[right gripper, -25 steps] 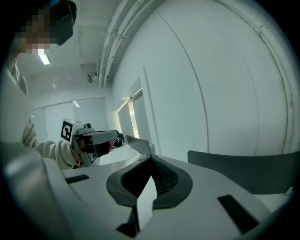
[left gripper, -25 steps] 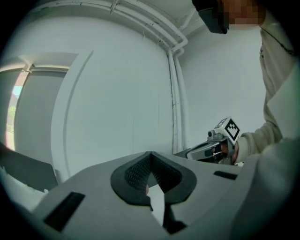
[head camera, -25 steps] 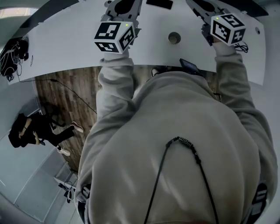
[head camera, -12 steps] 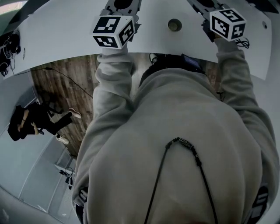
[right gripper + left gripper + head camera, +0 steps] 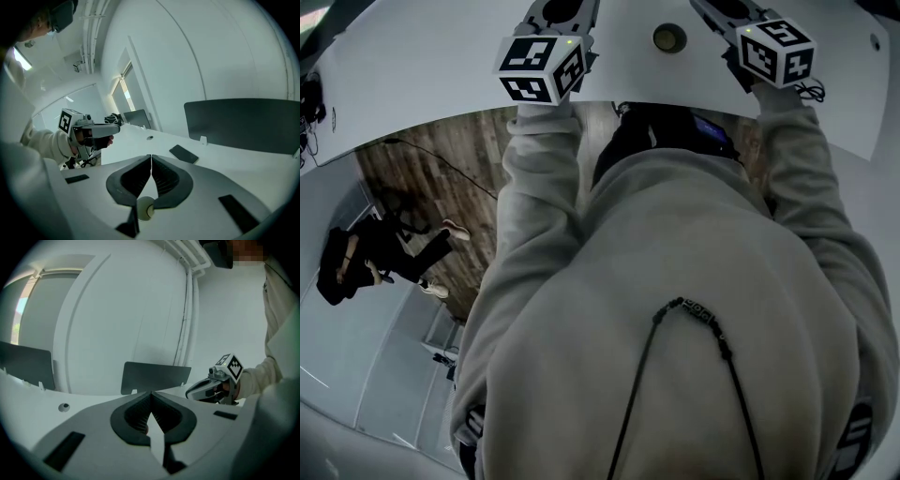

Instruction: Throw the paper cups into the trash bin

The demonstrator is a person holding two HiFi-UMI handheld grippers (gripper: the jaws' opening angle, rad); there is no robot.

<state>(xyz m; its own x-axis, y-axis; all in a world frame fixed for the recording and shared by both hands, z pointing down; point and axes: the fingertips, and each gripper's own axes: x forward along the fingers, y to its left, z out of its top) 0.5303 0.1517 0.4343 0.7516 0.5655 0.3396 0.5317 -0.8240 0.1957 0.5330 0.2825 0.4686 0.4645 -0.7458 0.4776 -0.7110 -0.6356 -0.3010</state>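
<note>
Left gripper (image 5: 151, 393), right gripper (image 5: 151, 156): fingers pinched together, empty. Round thing (image 5: 668, 37) at 12 o'clock on desk (image 5: 441, 75), maybe cup; spread fingers wide first.

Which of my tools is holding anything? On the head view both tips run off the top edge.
Observer: Neither. In the left gripper view the left tool is shut, with nothing between its jaws.
Operator: And the right one?
Observer: The right tool is shut as well, and empty.
Operator: Any paper cups ahead?
Observer: None in either gripper view. A flat black phone lies on the white table, in front of a dark grey upright panel.
</note>
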